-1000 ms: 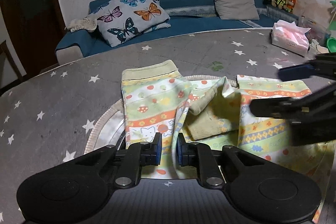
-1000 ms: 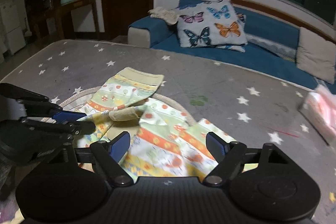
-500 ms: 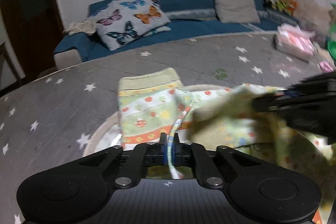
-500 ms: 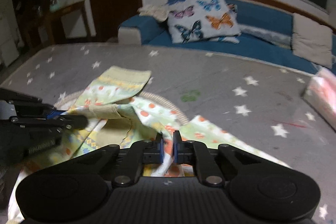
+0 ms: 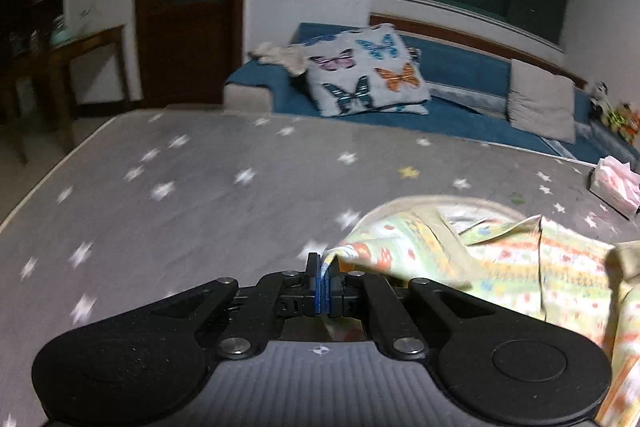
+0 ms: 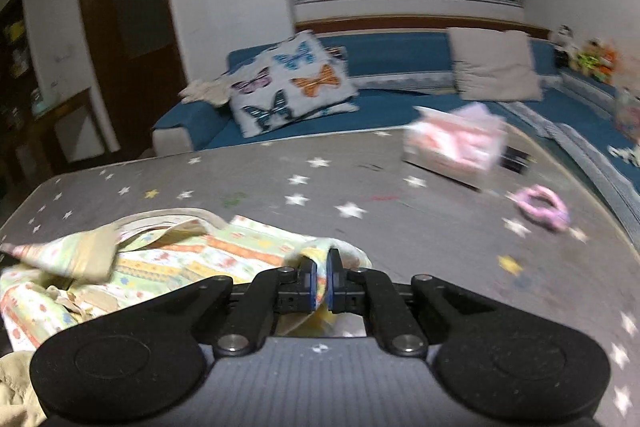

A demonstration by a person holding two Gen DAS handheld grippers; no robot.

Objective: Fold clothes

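Observation:
A small patterned garment point(image 5: 508, 263), pale green and yellow with orange stripes and tan cuffs, lies stretched and partly lifted over the grey star-print table point(image 5: 200, 195). My left gripper point(image 5: 323, 273) is shut on the garment's left edge. My right gripper point(image 6: 320, 269) is shut on its right edge; the cloth point(image 6: 192, 259) spreads to the left of it, with a tan cuff point(image 6: 94, 255) raised. Both views are motion-blurred.
A pink tissue pack point(image 6: 456, 143) and a pink ring-shaped item point(image 6: 540, 207) lie on the right part of the table. Behind the table stands a blue sofa point(image 5: 452, 67) with a butterfly cushion point(image 5: 368, 71). A wooden door point(image 5: 188, 3) and side table stand at left.
Both grippers closed on the garment's edges, then pulled apart: the left swung leftward, the right swung rightward. The garment, earlier crumpled over a round mat, is now drawn out between them.

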